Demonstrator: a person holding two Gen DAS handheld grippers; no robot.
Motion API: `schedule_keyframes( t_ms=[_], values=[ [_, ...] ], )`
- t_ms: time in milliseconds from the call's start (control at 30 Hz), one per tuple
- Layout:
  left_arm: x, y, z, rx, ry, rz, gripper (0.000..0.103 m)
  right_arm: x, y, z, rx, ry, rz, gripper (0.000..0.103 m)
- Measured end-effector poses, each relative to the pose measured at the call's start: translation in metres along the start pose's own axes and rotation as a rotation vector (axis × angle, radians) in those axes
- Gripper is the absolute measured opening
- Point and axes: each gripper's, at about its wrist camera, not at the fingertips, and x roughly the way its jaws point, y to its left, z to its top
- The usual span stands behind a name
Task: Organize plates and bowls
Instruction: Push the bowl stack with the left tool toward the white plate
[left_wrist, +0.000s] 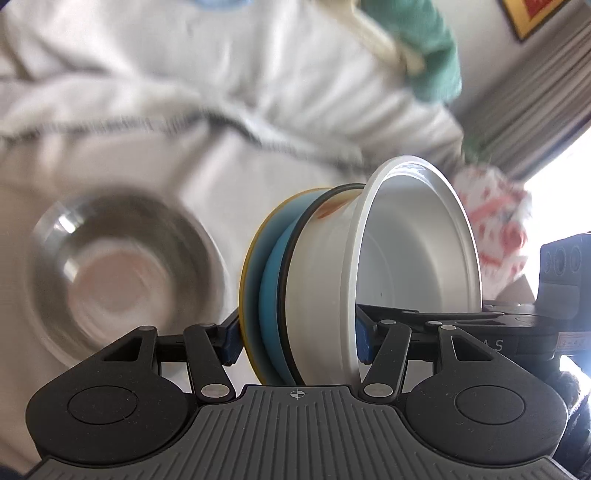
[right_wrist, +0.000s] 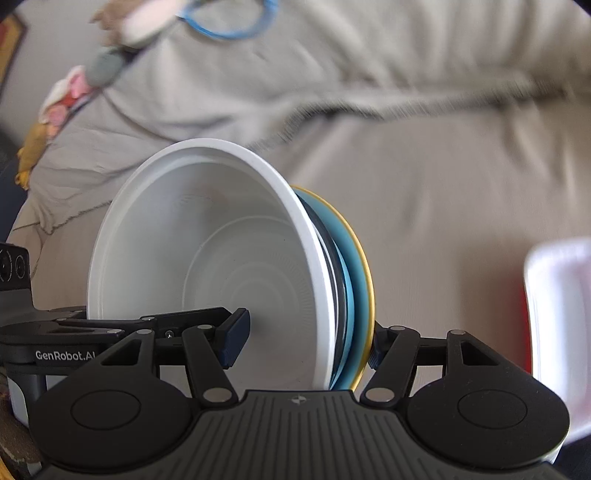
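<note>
Gripping one nested stack from both sides: left gripper (left_wrist: 297, 338) clamping across the yellow-rimmed plate (left_wrist: 248, 280), the blue dish (left_wrist: 271, 295) and the white bowl (left_wrist: 325, 280), one pad behind the plate, the other inside the bowl's mouth. Right gripper (right_wrist: 304, 341) pinching the same stack the mirrored way, one pad inside the bowl, one behind the yellow rim. Holding the stack on edge in the air over a pale fabric couch (left_wrist: 129, 92), bowl mouth facing sideways.

Risking a slide: smooth, glossy, hard-looking ware, small pads, curved walls. Likely slipping or fanning apart if either hand is tilting or pulling out of step with the other. Possibly dropping the thin black-rimmed piece (left_wrist: 291, 254) sandwiched in the middle, since only pressure seems to be keeping it in. Also risking a knock against the steel bowl (left_wrist: 122, 273) lying on the cushion, shiny and round, blurred here.
</note>
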Motion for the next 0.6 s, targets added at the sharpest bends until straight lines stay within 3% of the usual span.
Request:
schedule_keyframes(
  t_ms=[200,333,467,600],
  values=[
    [-0.034,0.06,0.012,-0.088,-0.097,0.089,0.061,0.044,0.061,0.047,-0.106,0.003,0.061,0.063],
    [-0.024,0.104,0.008,-0.161,-0.076,0.118,0.061,0.093,0.083,0.053,-0.113,0.097,0.069,0.063],
    [-0.006,0.124,0.004,-0.162,-0.041,0.143,0.061,0.13,0.085,0.044,-0.086,0.188,0.039,0.063],
    [-0.002,0.139,0.007,-0.186,-0.042,0.099,0.058,0.134,0.085,0.043,-0.106,0.176,0.014,0.063]
  ],
)
